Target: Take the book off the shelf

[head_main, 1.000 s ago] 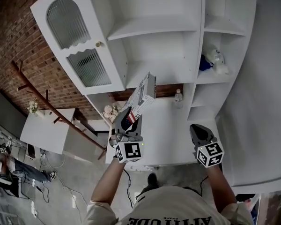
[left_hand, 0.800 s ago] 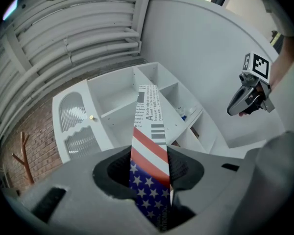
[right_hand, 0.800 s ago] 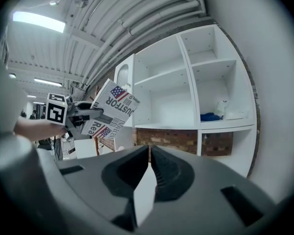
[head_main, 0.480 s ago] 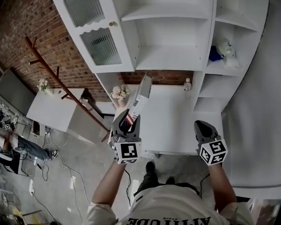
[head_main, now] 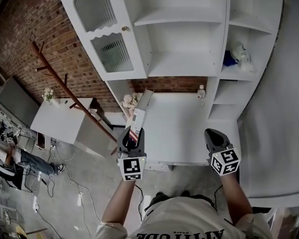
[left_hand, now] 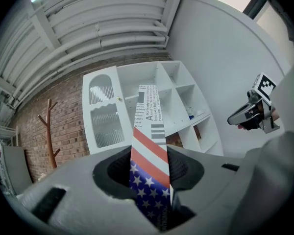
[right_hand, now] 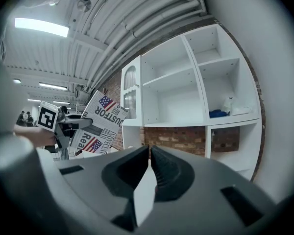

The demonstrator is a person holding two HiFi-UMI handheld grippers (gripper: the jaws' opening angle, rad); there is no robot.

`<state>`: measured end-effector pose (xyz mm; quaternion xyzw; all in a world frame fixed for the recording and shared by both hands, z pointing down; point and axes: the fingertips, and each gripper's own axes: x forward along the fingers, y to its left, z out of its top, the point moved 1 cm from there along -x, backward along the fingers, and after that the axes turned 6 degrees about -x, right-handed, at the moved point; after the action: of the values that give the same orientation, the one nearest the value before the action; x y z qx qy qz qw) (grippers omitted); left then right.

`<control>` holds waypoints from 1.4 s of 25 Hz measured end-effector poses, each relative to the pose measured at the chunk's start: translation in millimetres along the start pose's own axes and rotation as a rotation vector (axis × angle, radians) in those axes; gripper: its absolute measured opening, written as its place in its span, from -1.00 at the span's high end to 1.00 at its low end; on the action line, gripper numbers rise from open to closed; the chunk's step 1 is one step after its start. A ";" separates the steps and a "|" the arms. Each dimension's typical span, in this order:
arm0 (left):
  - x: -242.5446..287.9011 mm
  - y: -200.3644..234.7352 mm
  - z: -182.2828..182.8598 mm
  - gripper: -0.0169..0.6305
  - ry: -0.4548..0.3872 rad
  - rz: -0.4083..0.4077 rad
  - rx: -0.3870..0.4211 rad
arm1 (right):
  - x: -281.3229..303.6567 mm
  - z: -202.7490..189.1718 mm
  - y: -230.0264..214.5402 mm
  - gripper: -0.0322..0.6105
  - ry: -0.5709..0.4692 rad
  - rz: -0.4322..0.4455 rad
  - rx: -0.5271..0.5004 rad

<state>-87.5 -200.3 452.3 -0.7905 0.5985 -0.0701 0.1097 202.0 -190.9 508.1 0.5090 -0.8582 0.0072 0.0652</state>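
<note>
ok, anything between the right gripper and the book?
Nothing: in the head view only bare white counter lies between the right gripper, shut, and the book clamped in the left gripper.

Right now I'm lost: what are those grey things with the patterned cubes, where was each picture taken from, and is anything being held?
There is no robot: a person holds a two-fingered gripper in each hand, and the patterned cubes are part of them. The top-down picture comes from a camera on the person's head. The other two come from cameras riding on each gripper, looking forward along it. The left gripper has its fingers closed on a book with a stars-and-stripes cover, clear of the white shelf unit. The right gripper is empty, its fingers together. On the white counter below the shelves stand a small bottle and what looks like a bunch of flowers.
</note>
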 end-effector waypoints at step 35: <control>-22.6 73.5 -27.4 0.42 -0.077 0.004 -0.234 | -15.4 36.3 31.8 0.80 -0.063 -0.111 -0.005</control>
<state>-168.7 -200.1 460.3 -0.7989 0.5993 0.0309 0.0400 177.7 -165.0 472.0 0.5556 -0.8304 -0.0144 0.0398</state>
